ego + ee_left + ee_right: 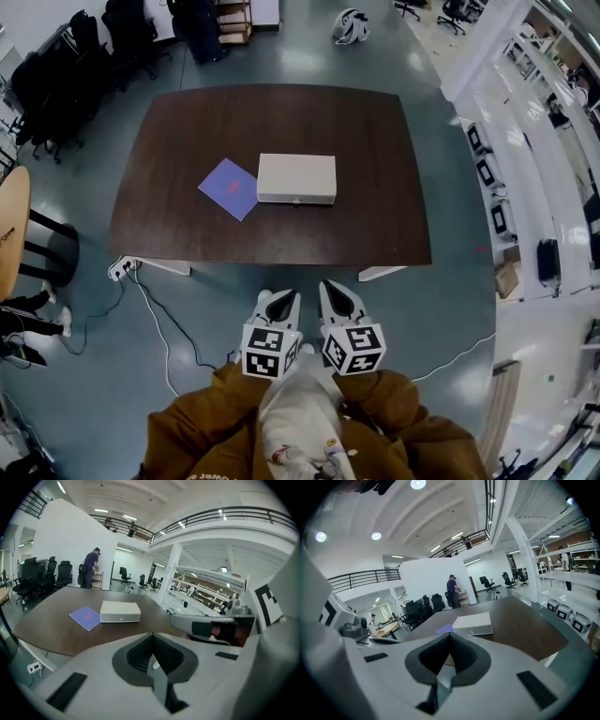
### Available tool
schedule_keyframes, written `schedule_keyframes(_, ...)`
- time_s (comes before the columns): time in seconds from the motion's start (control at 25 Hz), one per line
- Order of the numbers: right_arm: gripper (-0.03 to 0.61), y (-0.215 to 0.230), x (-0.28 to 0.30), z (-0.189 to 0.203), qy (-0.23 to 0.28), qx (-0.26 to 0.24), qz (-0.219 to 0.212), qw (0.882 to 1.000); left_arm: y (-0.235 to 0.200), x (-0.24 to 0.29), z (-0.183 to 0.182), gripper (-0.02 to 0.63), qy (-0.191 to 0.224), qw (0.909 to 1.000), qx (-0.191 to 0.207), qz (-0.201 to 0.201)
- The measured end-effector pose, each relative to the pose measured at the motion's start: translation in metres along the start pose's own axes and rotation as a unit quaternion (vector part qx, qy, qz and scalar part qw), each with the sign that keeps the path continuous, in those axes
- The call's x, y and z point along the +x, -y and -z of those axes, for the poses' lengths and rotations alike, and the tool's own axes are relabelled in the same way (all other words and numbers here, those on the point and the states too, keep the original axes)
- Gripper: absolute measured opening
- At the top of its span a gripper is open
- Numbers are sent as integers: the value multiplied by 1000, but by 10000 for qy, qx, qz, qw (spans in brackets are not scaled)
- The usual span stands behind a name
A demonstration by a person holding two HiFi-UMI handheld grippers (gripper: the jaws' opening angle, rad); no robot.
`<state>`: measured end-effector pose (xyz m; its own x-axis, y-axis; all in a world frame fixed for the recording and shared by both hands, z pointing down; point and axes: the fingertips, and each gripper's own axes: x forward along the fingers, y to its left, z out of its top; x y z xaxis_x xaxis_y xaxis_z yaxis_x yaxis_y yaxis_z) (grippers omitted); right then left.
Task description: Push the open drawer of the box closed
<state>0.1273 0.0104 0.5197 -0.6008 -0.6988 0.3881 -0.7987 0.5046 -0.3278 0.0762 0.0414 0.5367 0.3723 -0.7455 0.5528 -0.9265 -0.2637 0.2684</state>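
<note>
1. Box [296,177]: a cream, flat, rectangular box that lies near the middle of the dark brown table [375,216]. Its long front face is turned toward the person.
2. Drawer [296,200]: it forms the front face of the box and carries a small knob at its centre. It appears flush with the box body, with no gap showing in any view.
3. Purple sheet [229,187]: it lies flat on the table just left of the box, turned at an angle. One corner touches or slips under the box's left end, and which of the two cannot be told.
4. Left gripper [279,298]: it is held in the air well short of the box, off the table's near edge. Its jaws are clenched tip to tip with nothing between them.
5. Right gripper [339,292]: it is just beside the left gripper and equally far from the box. Its jaws are likewise pressed together and empty.
6. Marker cubes [270,352]: one sits on each gripper, close to the person's brown sleeves [187,431].
7. Standing person [90,568]: in dark clothing, beyond the box, past the table's far edge.
8. Office chairs [56,84]: black, grouped beyond the box to the left.
</note>
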Motion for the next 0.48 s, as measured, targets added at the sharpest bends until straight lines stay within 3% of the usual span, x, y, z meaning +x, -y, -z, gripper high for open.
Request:
schedule_keyframes(0.24, 5, -20, -49, 9, 112, 95, -74, 9999, 33, -35, 19, 5, -40, 9999, 113, 40)
schedule_keyframes(0.48, 5, -53, -76, 10, 242, -153, 31, 9996, 44, -65, 21, 5, 11, 9996, 234, 163)
